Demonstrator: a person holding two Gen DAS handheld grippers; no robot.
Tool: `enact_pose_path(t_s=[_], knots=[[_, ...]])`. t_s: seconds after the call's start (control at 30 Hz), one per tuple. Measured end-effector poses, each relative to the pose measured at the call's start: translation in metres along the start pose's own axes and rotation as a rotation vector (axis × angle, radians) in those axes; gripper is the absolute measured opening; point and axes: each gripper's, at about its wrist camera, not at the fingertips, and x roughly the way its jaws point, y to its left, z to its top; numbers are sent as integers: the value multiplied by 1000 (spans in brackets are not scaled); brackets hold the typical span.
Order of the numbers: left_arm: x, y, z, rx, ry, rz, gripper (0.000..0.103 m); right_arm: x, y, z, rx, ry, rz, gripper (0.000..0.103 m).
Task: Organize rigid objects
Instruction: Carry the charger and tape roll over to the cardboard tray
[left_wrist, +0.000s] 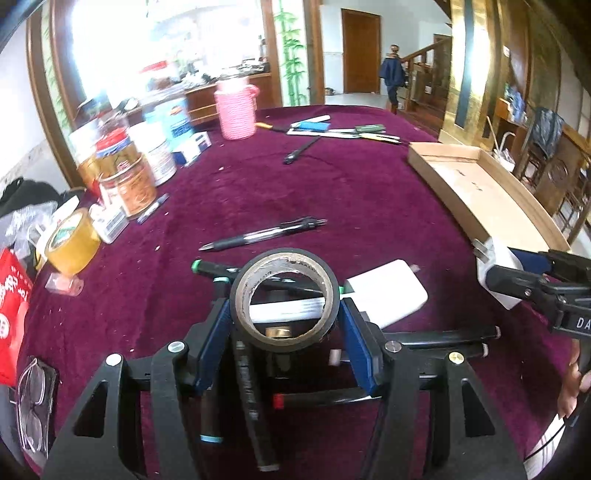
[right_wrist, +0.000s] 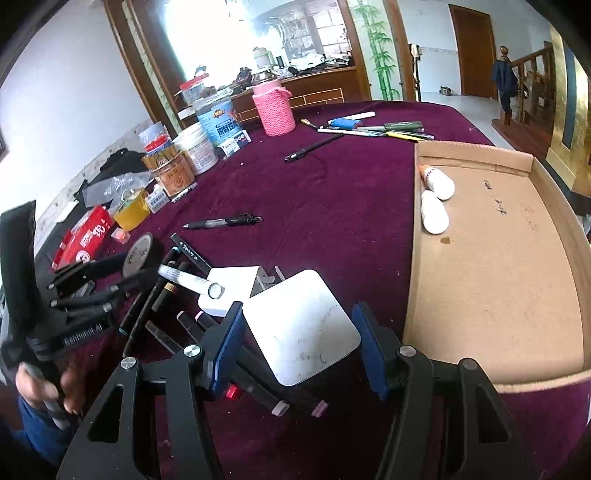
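Clamping a black tape roll (left_wrist: 284, 300) upright, the left gripper (left_wrist: 284, 325) was seen above scattered markers (left_wrist: 436, 334) on the maroon counter (left_wrist: 369, 192). A white charger block (right_wrist: 301, 326) was gripped in the right gripper's (right_wrist: 299, 345) jaws. To the right lay a cardboard tray (right_wrist: 498, 280) containing two white bottles (right_wrist: 434, 212).
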Motion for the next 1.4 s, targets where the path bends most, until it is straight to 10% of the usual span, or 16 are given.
enact_pose_path(t_s=[0.87, 1.4], knots=[[-43, -47, -7, 77, -84, -31, 58, -54, 9, -10, 29, -99, -1, 53], [-28, -99, 43, 88, 10, -257, 57, -70, -80, 43, 194, -146, -35, 53]])
